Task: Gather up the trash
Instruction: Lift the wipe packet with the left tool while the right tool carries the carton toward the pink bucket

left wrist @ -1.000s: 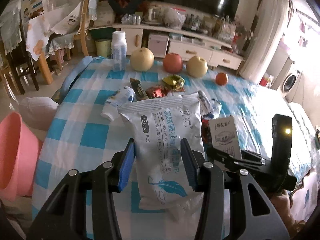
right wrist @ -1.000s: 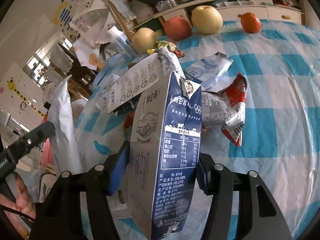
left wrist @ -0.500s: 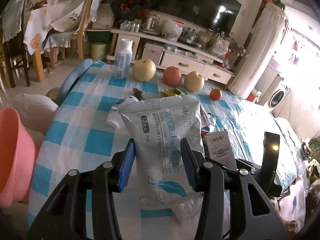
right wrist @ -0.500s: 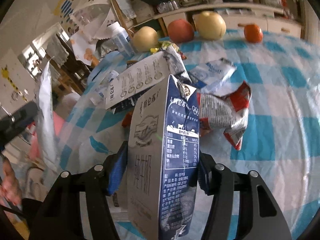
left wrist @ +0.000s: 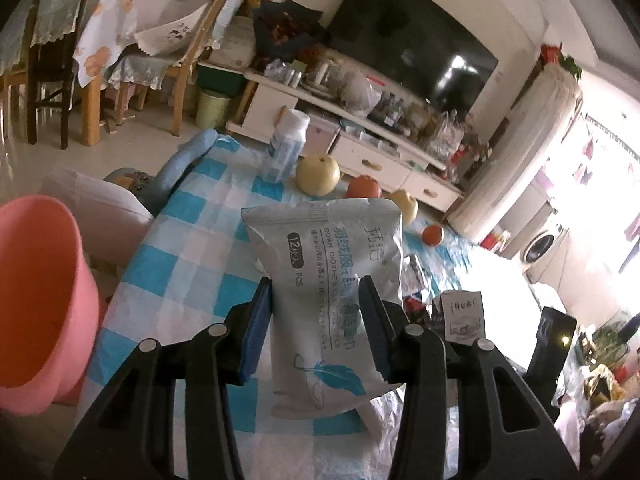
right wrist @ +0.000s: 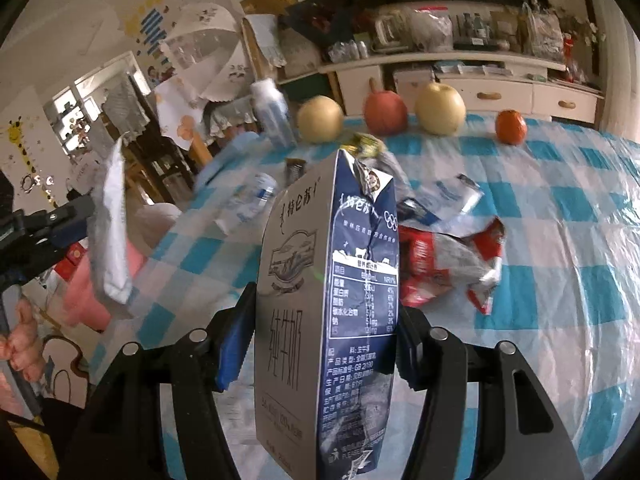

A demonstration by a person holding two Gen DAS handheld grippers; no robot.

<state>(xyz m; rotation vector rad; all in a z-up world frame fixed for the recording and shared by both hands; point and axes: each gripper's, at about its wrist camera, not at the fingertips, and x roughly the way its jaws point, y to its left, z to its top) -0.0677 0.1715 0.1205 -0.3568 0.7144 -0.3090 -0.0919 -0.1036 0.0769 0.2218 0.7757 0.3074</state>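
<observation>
My left gripper [left wrist: 318,320] is shut on a grey wipes pouch [left wrist: 332,280] with a blue feather print, held above the left part of the blue-checked table [left wrist: 192,248]. A pink bin [left wrist: 36,304] stands off the table's left edge, below and left of the pouch. My right gripper [right wrist: 322,332] is shut on a navy-and-white milk carton [right wrist: 328,300], lifted upright over the table. In the right wrist view the pouch [right wrist: 110,236] and left gripper [right wrist: 52,224] show at the left, over the pink bin [right wrist: 88,292]. Loose wrappers remain on the cloth: a red-and-silver bag [right wrist: 448,268] and a small plastic bottle [right wrist: 248,200].
Two pears [right wrist: 440,109], an apple [right wrist: 385,112], a tangerine [right wrist: 511,127] and a white bottle [right wrist: 272,112] line the table's far edge. A white cushion [left wrist: 96,204] and chairs [left wrist: 52,76] lie left; a TV cabinet [left wrist: 360,148] stands behind. A person's hand [right wrist: 20,344] grips the left tool.
Both grippers have lifted and pulled back from the table with their loads. The left one has swung toward the pink bin, which now fills more of its view.
</observation>
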